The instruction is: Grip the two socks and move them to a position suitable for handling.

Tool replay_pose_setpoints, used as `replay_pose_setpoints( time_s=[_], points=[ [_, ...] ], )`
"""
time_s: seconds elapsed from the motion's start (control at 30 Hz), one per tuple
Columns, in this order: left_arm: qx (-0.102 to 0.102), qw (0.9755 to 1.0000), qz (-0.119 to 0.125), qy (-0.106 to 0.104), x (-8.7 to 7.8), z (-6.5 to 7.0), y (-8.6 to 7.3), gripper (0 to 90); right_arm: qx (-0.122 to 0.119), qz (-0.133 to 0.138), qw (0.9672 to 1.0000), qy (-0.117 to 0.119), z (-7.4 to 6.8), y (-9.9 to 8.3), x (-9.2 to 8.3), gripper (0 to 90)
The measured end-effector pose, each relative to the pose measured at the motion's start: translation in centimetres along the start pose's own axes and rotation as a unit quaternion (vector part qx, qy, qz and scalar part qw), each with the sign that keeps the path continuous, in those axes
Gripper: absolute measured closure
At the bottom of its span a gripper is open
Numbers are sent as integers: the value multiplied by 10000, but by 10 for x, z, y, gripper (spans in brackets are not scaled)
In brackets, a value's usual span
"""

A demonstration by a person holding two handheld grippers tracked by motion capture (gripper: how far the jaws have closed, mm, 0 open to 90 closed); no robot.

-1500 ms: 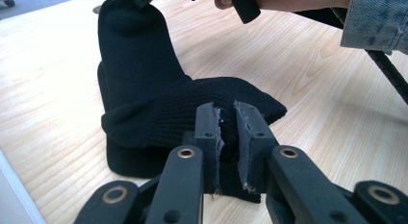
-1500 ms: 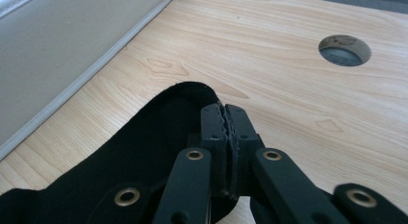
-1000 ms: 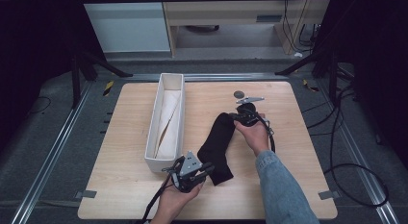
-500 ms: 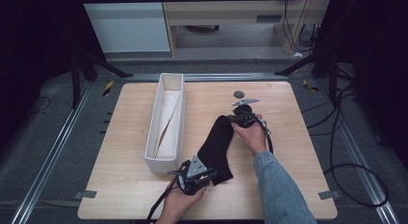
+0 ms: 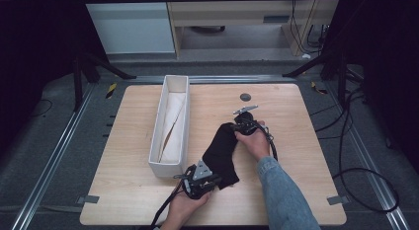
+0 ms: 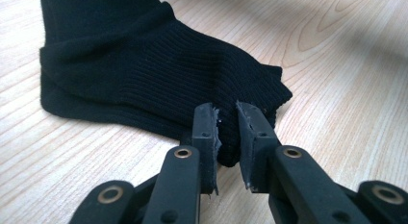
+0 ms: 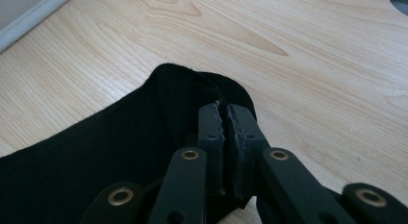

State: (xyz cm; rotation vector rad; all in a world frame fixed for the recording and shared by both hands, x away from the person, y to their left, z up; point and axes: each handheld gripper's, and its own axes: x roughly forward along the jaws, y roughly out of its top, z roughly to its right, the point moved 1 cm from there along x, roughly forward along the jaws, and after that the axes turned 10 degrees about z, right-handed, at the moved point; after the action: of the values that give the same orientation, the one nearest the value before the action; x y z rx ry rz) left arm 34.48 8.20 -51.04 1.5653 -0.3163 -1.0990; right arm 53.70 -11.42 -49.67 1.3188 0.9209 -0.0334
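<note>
A black sock (image 5: 222,151) lies stretched on the wooden table (image 5: 306,190), running from near to far. My left gripper (image 5: 213,179) holds its near end; in the left gripper view the jaws (image 6: 227,123) pinch a fold of the sock's edge (image 6: 144,70). My right gripper (image 5: 234,127) holds the far end. In the right gripper view its jaws (image 7: 225,113) are pressed together on the thin rim of the sock (image 7: 120,142), which rests on the wood.
A long white box (image 5: 170,166) stands left of the sock, with pale cloth (image 5: 170,116) inside it. A small dark disc (image 5: 245,97) lies on the table beyond the right gripper. Cables trail off the table's right side.
Both hands have sunk, and the sock has come down onto the table. The right gripper has shifted slightly nearer and to the left.
</note>
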Motion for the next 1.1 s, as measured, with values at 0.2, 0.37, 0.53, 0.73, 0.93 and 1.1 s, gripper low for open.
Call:
replay_pose_setpoints(
  time_s=[0.2,0.37,0.53,0.73,0.93,1.1],
  points=[
    [19,10000,-45,-14,2,-1,-1,782,-54,-134,9998,-103,2,-1,-1,862],
    [-7,10000,-50,-83,6,-1,1,781,-246,-300,9988,-294,6,-4,-10,867],
    [28,9999,-114,-106,11,-1,4,780,-175,-322,9985,-404,16,-12,-21,868],
    [95,9996,-164,-201,25,7,11,780,83,-311,9976,-616,40,-31,-47,868],
    [162,9994,-211,-241,35,13,17,780,367,-225,9965,-710,60,-49,-69,869],
    [184,9993,-230,-242,40,16,20,781,511,-151,9958,-739,71,-58,-80,868]
  ],
)
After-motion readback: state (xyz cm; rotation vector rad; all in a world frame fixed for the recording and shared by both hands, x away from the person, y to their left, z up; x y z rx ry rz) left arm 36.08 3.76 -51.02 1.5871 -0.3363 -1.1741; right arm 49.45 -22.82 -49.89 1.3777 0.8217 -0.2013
